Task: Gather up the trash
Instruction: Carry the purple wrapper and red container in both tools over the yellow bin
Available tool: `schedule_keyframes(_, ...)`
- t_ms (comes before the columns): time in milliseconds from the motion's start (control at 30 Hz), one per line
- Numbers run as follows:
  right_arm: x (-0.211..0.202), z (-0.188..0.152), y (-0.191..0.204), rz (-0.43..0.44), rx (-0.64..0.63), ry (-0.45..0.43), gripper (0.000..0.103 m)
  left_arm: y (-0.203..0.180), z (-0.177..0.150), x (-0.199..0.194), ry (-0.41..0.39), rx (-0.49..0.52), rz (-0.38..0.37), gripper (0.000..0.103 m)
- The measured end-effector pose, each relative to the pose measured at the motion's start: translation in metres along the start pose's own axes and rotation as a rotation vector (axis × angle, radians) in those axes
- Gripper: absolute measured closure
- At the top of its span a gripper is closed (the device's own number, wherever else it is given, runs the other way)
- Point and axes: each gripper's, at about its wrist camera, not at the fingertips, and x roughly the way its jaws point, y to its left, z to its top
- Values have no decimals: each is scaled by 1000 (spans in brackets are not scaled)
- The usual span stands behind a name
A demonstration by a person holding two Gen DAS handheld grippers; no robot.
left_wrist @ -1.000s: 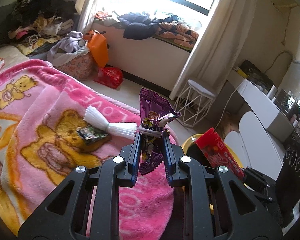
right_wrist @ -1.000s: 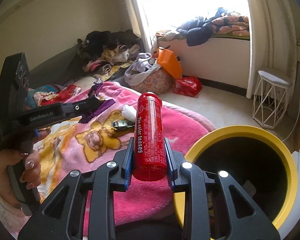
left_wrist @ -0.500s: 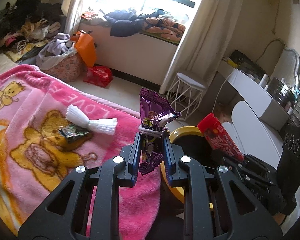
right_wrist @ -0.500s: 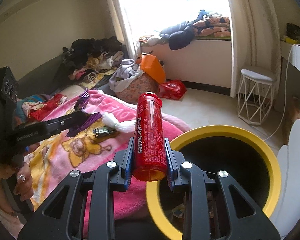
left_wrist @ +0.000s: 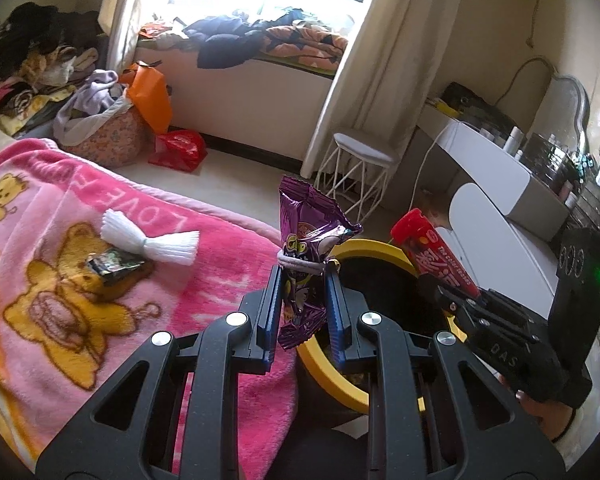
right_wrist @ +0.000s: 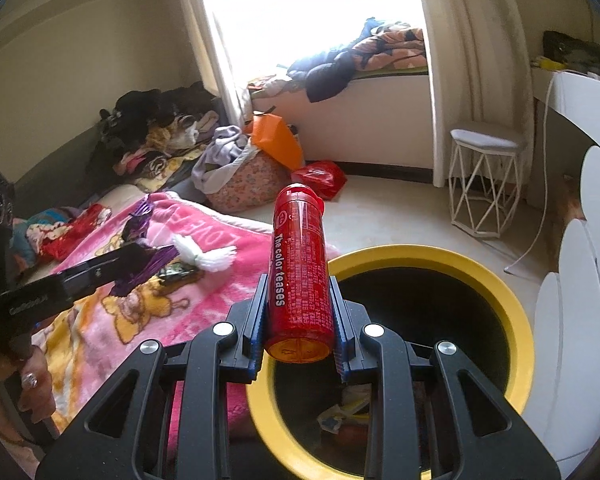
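Note:
My left gripper [left_wrist: 302, 276] is shut on a purple snack wrapper [left_wrist: 306, 236] that stands upright between the blue pads, at the pink blanket's edge beside the yellow-rimmed black bin [left_wrist: 384, 252]. My right gripper [right_wrist: 298, 280] is shut on a red cylindrical tube [right_wrist: 300, 264] with white lettering, held over the near left rim of the bin [right_wrist: 496, 280]. Some trash lies at the bin's bottom [right_wrist: 340, 412]. On the blanket lie a white tassel [left_wrist: 152, 238] and a small dark wrapper [left_wrist: 114, 266]. Each view shows the other gripper [left_wrist: 500, 320] [right_wrist: 80, 276] with its load.
The pink bear blanket [left_wrist: 60, 320] covers the bed at left. On the floor beyond stand a floral basket of clothes [left_wrist: 104, 132], an orange bag [left_wrist: 150, 96], a red bag [left_wrist: 178, 148] and a white wire stool [left_wrist: 360, 172]. White furniture [left_wrist: 488, 184] lines the right.
Both grippers have swung right, away from the bed and toward the bin. The bin now fills more of both views. Both grips are unchanged.

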Motion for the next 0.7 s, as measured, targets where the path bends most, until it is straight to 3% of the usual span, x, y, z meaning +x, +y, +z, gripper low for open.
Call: schedule_keyframes(700, 5, -9, -53, -129, 108, 33, 77, -33, -9, 26, 52, 59, -47, 88)
